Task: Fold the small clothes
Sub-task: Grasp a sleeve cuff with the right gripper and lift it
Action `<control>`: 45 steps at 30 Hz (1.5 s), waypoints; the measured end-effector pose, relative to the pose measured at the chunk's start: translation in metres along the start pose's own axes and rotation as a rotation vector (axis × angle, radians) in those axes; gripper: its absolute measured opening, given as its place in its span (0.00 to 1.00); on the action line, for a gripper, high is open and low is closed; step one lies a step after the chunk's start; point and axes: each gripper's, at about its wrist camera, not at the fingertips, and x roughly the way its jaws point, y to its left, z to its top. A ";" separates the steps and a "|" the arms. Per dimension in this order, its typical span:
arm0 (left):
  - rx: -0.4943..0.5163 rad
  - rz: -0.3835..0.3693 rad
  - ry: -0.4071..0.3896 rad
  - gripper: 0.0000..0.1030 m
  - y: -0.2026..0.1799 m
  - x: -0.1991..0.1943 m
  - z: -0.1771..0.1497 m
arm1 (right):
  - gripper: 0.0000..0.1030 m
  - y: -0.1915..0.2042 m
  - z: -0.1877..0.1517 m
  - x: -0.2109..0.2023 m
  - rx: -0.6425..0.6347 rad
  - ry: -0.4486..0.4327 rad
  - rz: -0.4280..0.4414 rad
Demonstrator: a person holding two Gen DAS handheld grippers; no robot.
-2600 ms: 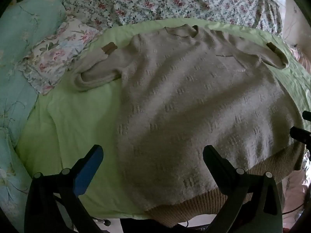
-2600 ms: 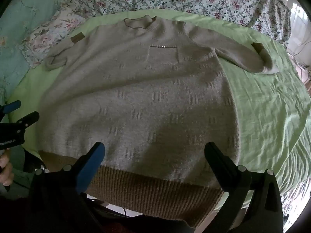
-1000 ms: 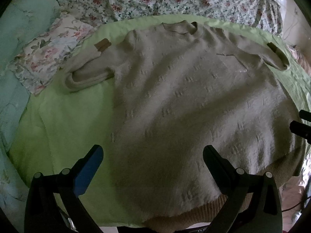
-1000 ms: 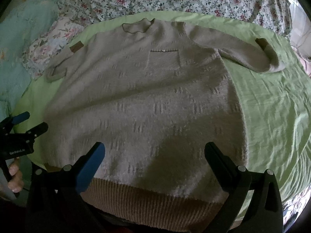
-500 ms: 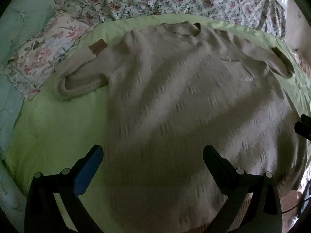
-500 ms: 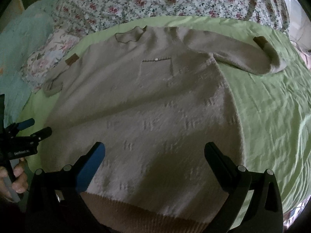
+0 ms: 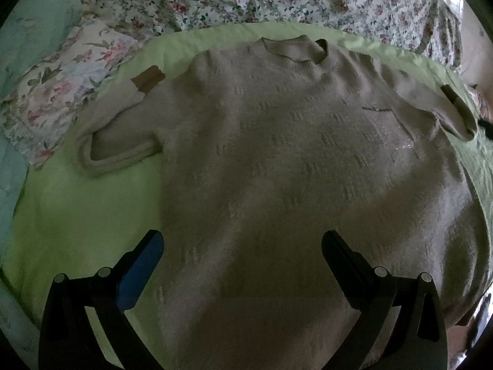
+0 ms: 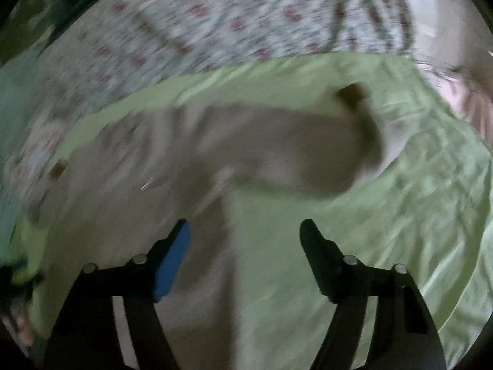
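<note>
Left wrist view: the left tongs (image 7: pixel 242 246) stand wide open and hold nothing; the sweater (image 7: pixel 292 169) lies flat on the green sheet (image 7: pixel 77 215) straight ahead of them, one sleeve (image 7: pixel 120 141) bent back ahead to their left. No fold looks made yet.

Right wrist view, blurred: the right tongs (image 8: pixel 245 236) have just been closing, still partly open and empty; the other sleeve (image 8: pixel 292 154) lies ahead of them, probably the first part to fold in.

Beige sweater (image 7: pixel 292 160) flat on green sheet (image 7: pixel 77 215); left gripper (image 7: pixel 242 246) above it, jaws wide apart, nothing between.
</note>
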 end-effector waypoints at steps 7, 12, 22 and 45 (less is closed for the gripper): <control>-0.011 -0.013 0.038 0.99 -0.004 0.021 0.008 | 0.61 -0.082 0.084 0.061 0.068 -0.017 -0.167; 0.001 0.000 0.075 0.99 -0.009 0.039 0.010 | 0.59 -0.109 0.123 0.110 0.047 0.023 -0.224; -0.021 -0.016 0.078 0.99 -0.007 0.049 0.018 | 0.11 -0.111 0.127 0.139 0.094 0.020 -0.150; -0.143 -0.209 -0.044 0.99 0.049 0.019 0.022 | 0.11 0.303 0.044 0.124 -0.191 0.179 0.653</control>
